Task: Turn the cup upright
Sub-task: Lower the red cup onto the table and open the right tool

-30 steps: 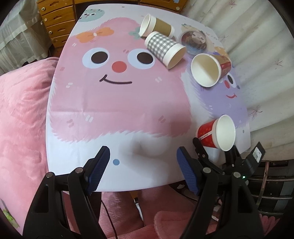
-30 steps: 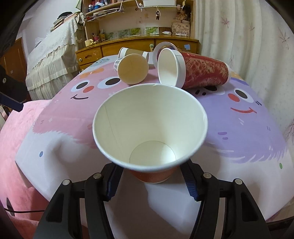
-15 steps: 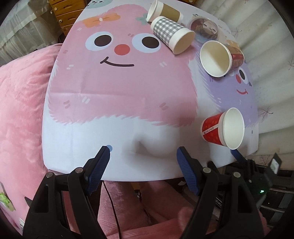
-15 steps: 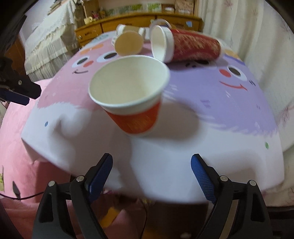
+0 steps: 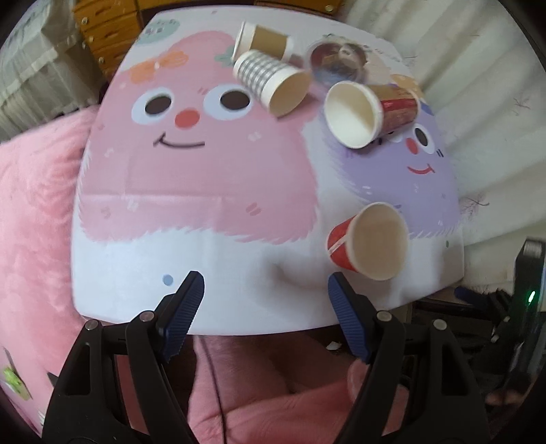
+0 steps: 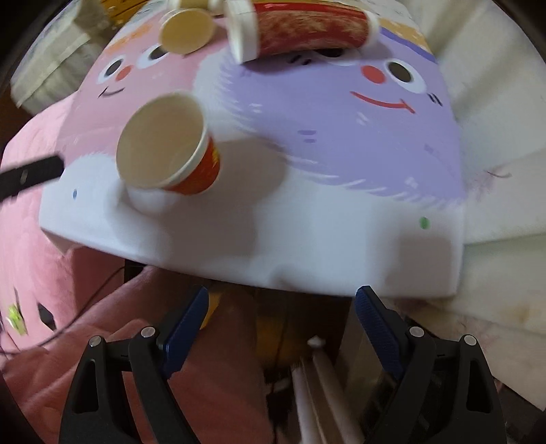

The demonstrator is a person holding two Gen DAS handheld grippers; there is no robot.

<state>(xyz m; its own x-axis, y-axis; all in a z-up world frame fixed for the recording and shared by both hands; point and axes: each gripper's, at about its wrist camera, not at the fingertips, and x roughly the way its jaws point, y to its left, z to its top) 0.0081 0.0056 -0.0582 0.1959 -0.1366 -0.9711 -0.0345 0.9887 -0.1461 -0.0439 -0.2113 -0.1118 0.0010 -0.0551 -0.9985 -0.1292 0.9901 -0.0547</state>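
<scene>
A small red paper cup (image 5: 367,240) stands upright near the front right corner of the cartoon-print table (image 5: 204,191); it also shows in the right wrist view (image 6: 170,157). My left gripper (image 5: 266,307) is open and empty, at the table's front edge, left of the cup. My right gripper (image 6: 281,328) is open and empty, pulled back below the table's front edge, well away from the cup. Three more cups lie on their sides at the back: a checked one (image 5: 269,80), a brown one (image 5: 262,41) and a tall red one (image 5: 372,111).
A round clear lid (image 5: 341,59) lies at the back of the table. A pink fluffy blanket (image 5: 34,222) lies left of the table. A wooden drawer chest (image 5: 109,30) stands behind. White curtains (image 5: 494,85) hang to the right.
My right gripper has let go of the small red cup, opened wide and drawn back below the table edge. The cup now stands free. My left gripper has shifted a little.
</scene>
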